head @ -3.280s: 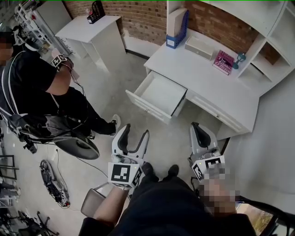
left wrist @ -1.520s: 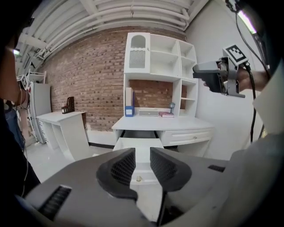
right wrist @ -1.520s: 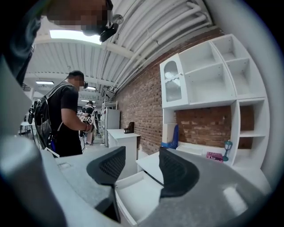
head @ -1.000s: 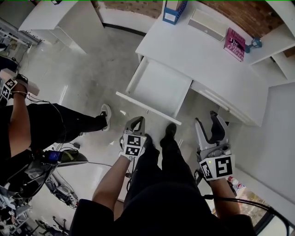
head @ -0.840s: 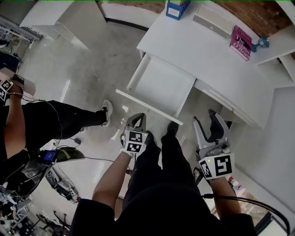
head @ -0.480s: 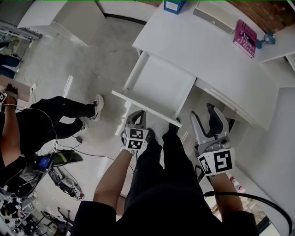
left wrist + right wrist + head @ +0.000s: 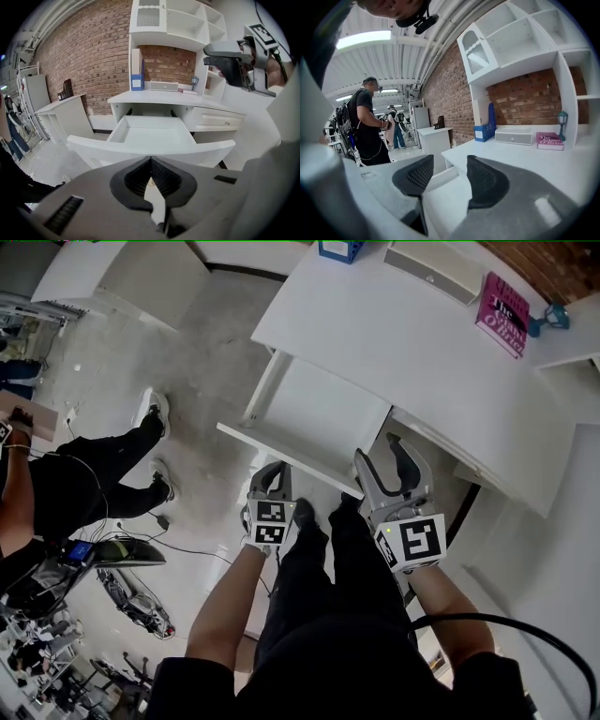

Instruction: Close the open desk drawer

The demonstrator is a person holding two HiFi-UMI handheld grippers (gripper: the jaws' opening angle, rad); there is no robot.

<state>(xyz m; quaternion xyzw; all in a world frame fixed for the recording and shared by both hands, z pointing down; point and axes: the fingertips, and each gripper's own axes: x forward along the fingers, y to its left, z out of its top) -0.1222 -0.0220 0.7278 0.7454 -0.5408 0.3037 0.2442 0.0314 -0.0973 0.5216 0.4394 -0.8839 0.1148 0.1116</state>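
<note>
Brick wall (image 7: 89, 61) and white shelves (image 7: 187, 23) rise behind the white bench (image 7: 422, 352), whose drawer (image 7: 314, 418) stands pulled far out toward me. My left gripper (image 7: 274, 470) has its jaws clenched on nothing, their tips just before the drawer's front panel; I cannot tell whether they touch it. My right gripper (image 7: 378, 451) hangs near the drawer's right front corner, jaws released and wide. A pink book (image 7: 504, 304) lies far back on the bench. A person (image 7: 66, 488) stands off to the left.

the right gripper (image 7: 378, 456) has swung from the lower right toward the frame's centre, reaching the right end of the open drawer's (image 7: 314, 418) front edge. the left gripper (image 7: 273, 470), open earlier, is now shut just below that edge.
</note>
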